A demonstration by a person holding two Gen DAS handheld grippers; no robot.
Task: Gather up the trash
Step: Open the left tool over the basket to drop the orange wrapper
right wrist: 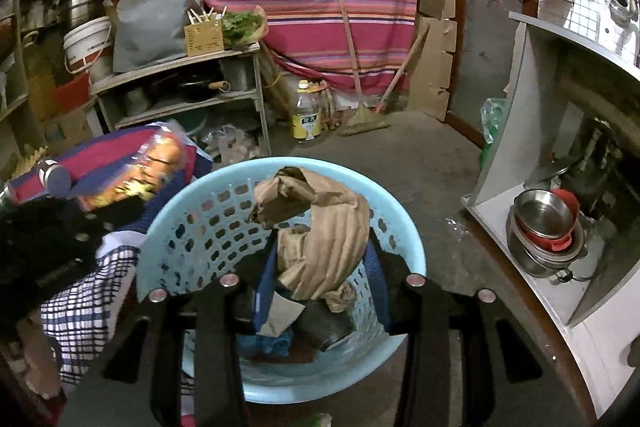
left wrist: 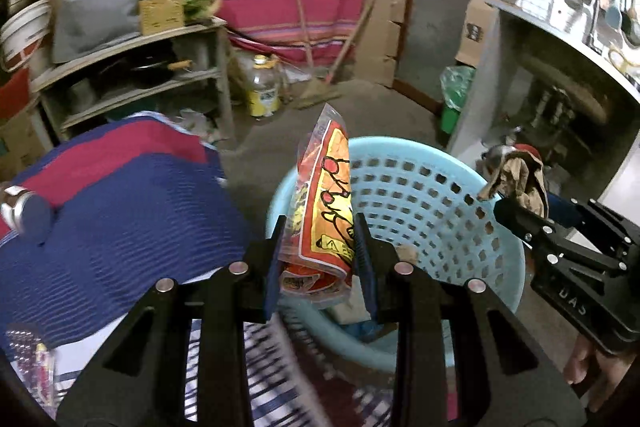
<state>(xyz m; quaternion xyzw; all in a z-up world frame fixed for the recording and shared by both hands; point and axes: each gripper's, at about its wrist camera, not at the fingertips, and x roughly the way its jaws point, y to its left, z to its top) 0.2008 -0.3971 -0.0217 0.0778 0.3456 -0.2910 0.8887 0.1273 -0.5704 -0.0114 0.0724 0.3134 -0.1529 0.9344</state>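
Left wrist view: the left gripper is clamped on one red-and-yellow snack wrapper, which stands upright at centre frame over the near rim of a single pale blue perforated basket. At right of frame the right gripper pinches one crumpled brown paper bag above the basket's far side. A blue-and-red striped cloth fills the left of the frame, with one metal-capped bottle lying on it at the left edge. One broom leans against the striped curtain in the upper middle.

Right wrist view: the right gripper grips the brown paper bag directly over the basket, at centre frame. Several discarded pieces already lie at the basket's bottom, among them a dark cup-like container and a blue scrap; an exact count cannot be made. At left of frame, blurred, the left gripper carries the wrapper beside the rim.

Judged from this, the step in hand is the drop: two pieces of trash, one per gripper, are poised at the basket. The next move calls for bringing each piece over the opening, then parting the jaws so each falls inside.
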